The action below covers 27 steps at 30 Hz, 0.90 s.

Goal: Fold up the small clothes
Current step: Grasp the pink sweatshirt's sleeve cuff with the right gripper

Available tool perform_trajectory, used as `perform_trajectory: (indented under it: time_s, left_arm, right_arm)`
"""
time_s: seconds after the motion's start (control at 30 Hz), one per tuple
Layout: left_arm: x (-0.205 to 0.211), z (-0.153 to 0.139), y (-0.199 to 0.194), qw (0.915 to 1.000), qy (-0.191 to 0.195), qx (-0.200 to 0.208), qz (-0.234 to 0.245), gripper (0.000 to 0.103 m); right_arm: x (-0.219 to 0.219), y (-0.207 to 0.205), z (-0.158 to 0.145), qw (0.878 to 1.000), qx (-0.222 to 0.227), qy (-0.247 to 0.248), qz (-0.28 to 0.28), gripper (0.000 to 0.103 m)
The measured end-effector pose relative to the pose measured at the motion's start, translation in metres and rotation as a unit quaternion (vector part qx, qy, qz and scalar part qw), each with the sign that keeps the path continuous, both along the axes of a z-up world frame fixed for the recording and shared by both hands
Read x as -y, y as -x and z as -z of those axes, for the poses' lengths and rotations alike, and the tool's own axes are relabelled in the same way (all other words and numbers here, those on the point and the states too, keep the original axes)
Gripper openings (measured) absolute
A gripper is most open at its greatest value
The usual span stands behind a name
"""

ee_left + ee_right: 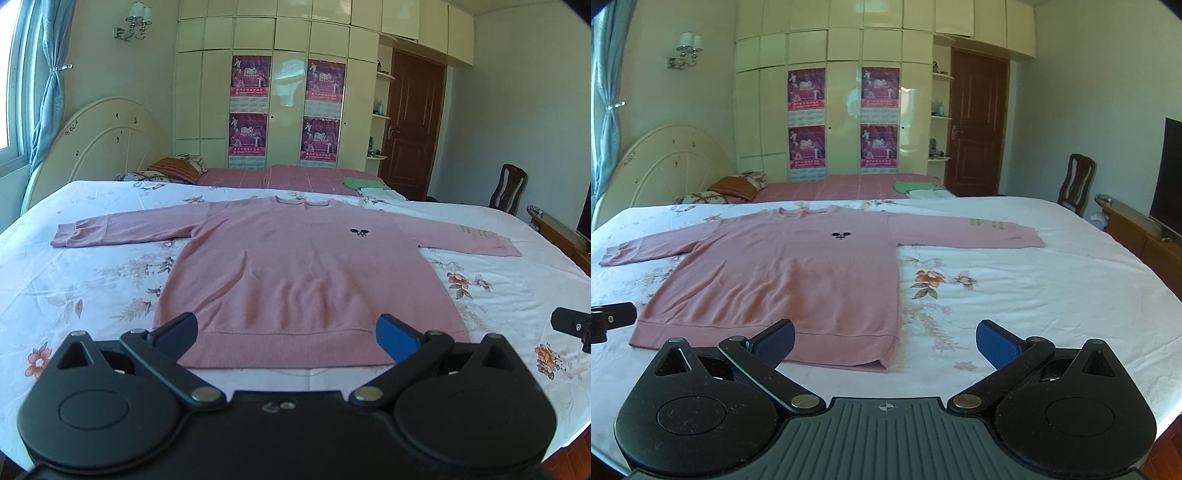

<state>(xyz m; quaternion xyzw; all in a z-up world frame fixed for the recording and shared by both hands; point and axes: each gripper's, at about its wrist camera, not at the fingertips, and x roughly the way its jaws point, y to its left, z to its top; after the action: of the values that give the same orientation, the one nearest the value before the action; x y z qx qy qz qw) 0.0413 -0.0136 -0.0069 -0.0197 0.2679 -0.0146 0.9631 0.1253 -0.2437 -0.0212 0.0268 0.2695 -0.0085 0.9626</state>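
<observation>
- A pink long-sleeved sweater (295, 266) lies flat, front up, on a floral white bedsheet (92, 280), both sleeves spread sideways, a small dark emblem (359, 232) on its chest.
- The left gripper (287, 330) hovers over the sweater's near hem, its fingers spread wide and holding nothing; the hem band lies between the two blue pads (397, 338).
- The right gripper (885, 341) is likewise wide open and empty. Its left finger (775, 341) is over the hem; the sweater's near right corner sits between the fingers, the right finger over bare sheet.
- Whether any pad touches the cloth cannot be told.
- Beyond the fingers: a folded green garment (910, 185) on a pink bedspread (842, 186), a cream wardrobe (834, 92) with purple posters (807, 88), and a brown door (977, 125).
</observation>
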Motion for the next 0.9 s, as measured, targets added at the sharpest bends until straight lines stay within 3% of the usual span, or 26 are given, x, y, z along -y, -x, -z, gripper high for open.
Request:
perform_trajectory:
  time_s: [0.13,0.27,0.43,0.57,0.67,0.73,0.77,0.9]
  left_arm:
    - [-0.001,-0.002,-0.022,0.9998,-0.004,0.015,-0.009,0.103]
    - [-0.015,0.003,-0.054,0.9992,0.036,-0.014,0.002,0.103]
    - [-0.026,0.013,-0.107,0.9991,0.022,-0.026,-0.024,0.099]
    - [-0.029,0.023,-0.162,0.9981,-0.004,-0.034,-0.051,0.085]
    - [-0.027,0.028,-0.208,0.9969,-0.013,-0.038,-0.068,0.086]
    - [-0.025,0.031,-0.238,0.9963,-0.012,-0.038,-0.076,0.088]
    - [-0.022,0.032,-0.252,0.9959,-0.01,-0.042,-0.08,0.091]
    - [-0.013,0.041,-0.294,0.9955,-0.006,-0.047,-0.083,0.094]
  right_arm:
    - [0.019,-0.017,-0.002,1.0,0.002,0.001,0.026,0.103]
    - [0.043,-0.044,0.0,0.999,0.0,-0.012,0.046,0.103]
    - [0.076,-0.1,0.005,0.998,0.004,-0.03,0.06,0.103]
    - [0.105,-0.161,0.016,0.996,0.009,-0.054,0.071,0.102]
    - [0.134,-0.203,0.027,0.993,0.028,-0.073,0.09,0.102]
    - [0.16,-0.235,0.036,0.989,0.029,-0.091,0.11,0.078]
    - [0.175,-0.253,0.041,0.987,0.02,-0.102,0.122,0.057]
    - [0.236,-0.305,0.064,0.97,0.013,-0.162,0.181,0.057]
